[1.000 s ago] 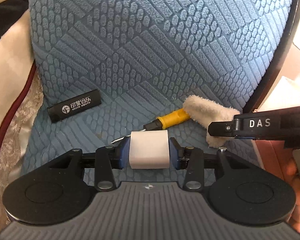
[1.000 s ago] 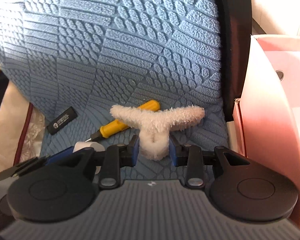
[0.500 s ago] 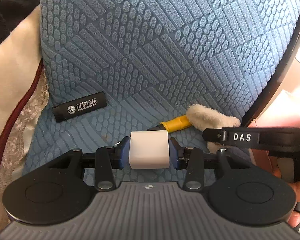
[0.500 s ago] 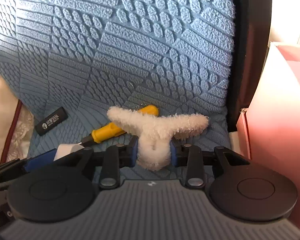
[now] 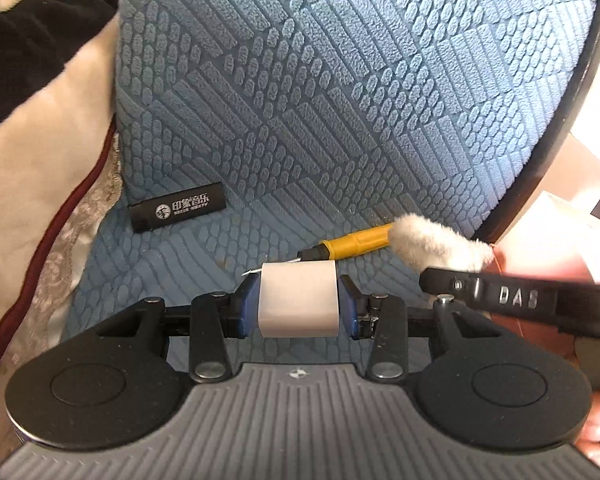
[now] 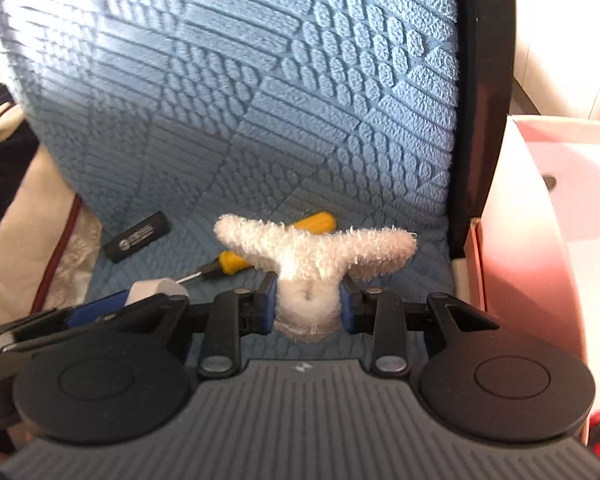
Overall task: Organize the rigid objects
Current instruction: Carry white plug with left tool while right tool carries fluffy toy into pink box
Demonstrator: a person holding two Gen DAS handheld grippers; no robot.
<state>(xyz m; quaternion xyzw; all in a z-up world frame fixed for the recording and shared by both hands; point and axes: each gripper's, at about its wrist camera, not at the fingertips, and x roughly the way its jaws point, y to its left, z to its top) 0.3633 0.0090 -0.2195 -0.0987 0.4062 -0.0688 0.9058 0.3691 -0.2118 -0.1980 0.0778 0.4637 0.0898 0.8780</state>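
Home, likely living room. Blue textured seat cushion [image 5: 340, 100] with dark frame [image 6: 484, 120]; cream blanket with lace trim [image 5: 40, 220] alongside; pink cardboard box [image 6: 540, 220] beside seat; screwdriver [image 5: 352, 242], small black gadget [image 5: 177, 212] lying loose on cushion.

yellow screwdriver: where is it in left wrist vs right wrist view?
Left wrist: yellow screwdriver lies right of centre on the blue cushion, just beyond the white block; its handle end is hidden by the fluffy white piece.
Right wrist: centre-left, partly behind the fluffy piece.
Shared landmark: black stick with white print, left of it in both.
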